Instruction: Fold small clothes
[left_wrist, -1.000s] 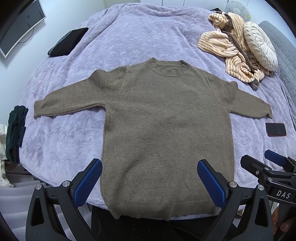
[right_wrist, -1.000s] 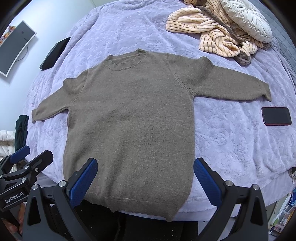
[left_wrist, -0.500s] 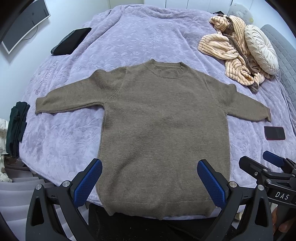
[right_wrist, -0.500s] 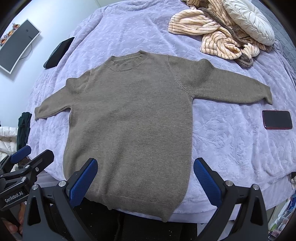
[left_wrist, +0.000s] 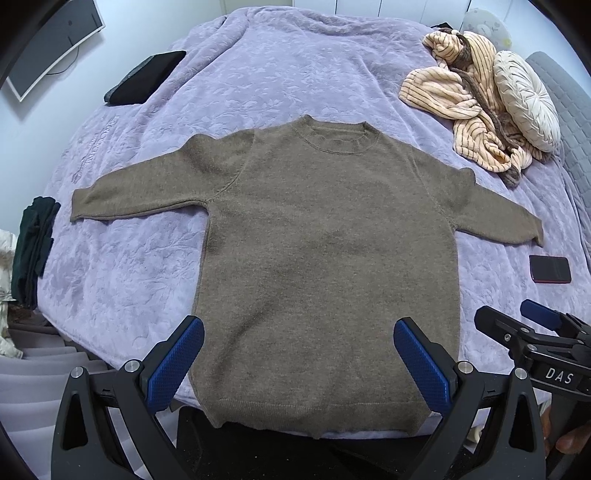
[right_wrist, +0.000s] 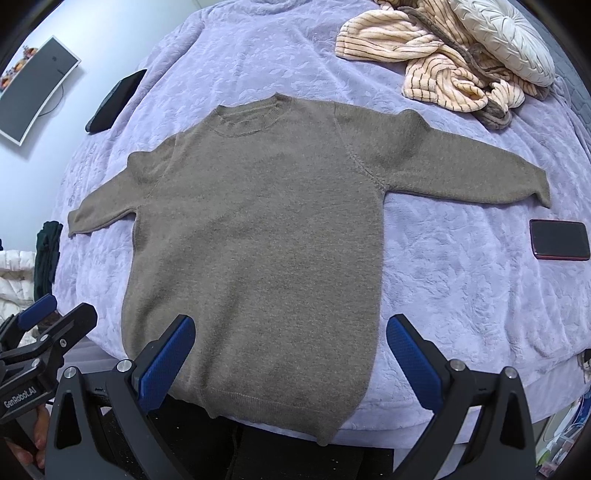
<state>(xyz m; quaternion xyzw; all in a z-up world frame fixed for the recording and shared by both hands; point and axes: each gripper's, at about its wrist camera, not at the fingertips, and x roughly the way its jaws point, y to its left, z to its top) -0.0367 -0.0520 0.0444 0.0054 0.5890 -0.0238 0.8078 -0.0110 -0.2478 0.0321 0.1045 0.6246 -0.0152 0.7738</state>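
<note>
The brown sweater (left_wrist: 325, 251) lies flat on the bed (left_wrist: 258, 74), sleeves out, hem toward me, unfolded. My left gripper (left_wrist: 295, 354) and right gripper (right_wrist: 288, 350) hover spread above that hem, holding nothing. Next, I judge, each must pinch a sleeve.
</note>
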